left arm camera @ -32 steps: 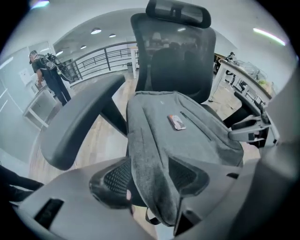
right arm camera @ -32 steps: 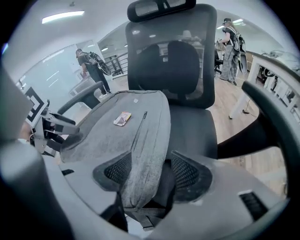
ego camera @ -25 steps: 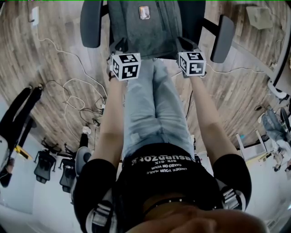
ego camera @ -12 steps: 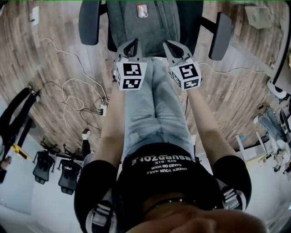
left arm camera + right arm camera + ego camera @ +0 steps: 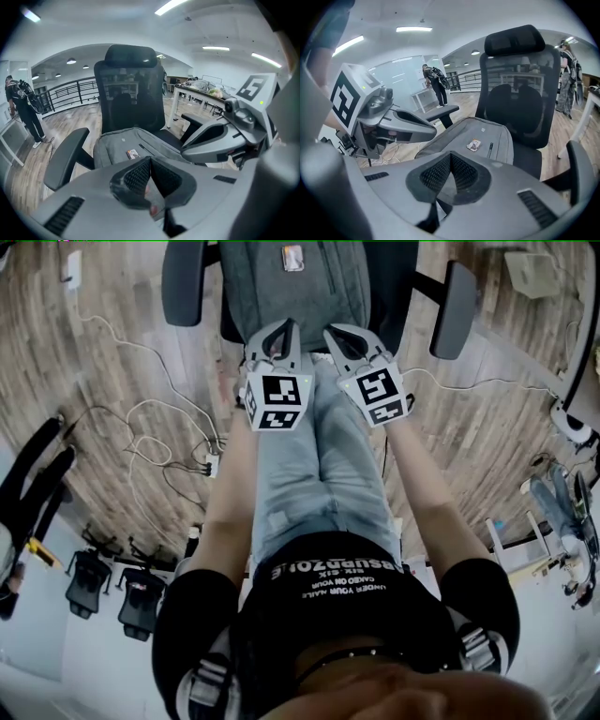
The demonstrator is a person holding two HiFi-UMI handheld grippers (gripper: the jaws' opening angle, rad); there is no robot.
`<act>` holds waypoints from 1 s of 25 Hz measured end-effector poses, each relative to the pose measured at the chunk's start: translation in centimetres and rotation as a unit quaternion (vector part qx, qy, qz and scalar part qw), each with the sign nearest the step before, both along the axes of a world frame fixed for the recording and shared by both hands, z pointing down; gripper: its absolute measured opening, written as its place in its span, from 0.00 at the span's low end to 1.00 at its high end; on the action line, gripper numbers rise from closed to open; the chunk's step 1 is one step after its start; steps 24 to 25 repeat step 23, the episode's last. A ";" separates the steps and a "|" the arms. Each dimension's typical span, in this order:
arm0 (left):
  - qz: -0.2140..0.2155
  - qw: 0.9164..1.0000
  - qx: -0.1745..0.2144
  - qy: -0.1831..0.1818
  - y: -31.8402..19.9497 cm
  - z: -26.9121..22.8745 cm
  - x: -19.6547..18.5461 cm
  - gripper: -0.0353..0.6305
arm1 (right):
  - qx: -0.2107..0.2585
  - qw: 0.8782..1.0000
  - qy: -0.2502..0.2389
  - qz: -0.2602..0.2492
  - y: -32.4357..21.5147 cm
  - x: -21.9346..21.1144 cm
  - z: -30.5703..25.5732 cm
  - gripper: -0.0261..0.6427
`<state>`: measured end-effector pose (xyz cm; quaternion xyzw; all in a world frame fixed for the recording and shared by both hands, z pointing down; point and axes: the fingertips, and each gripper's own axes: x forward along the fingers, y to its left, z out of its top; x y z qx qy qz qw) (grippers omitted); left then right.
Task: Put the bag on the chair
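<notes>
The grey backpack (image 5: pixel 292 292) lies on the seat of the black office chair (image 5: pixel 184 285), between its two armrests, with a small label on its upper face. The left hand-held gripper (image 5: pixel 284 331) and the right hand-held gripper (image 5: pixel 335 336) hang side by side above the person's legs, near the bag's front edge. Both have their jaws pressed together with nothing between them. Cables (image 5: pixel 155 432) trail over the wooden floor (image 5: pixel 103 381).

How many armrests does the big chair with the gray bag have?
2. One armrest is left of the gray bag in the head view, the other armrest is right of it. None look hidden.
</notes>
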<state>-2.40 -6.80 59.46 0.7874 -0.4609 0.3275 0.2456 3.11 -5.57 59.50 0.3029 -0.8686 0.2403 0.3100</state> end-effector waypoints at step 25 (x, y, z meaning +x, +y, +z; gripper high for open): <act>-0.004 1.000 -0.016 -0.026 1.1 -0.5 -0.3 0.08 | 0.008 0.999 0.039 -0.032 2.0 -0.2 -0.8 0.06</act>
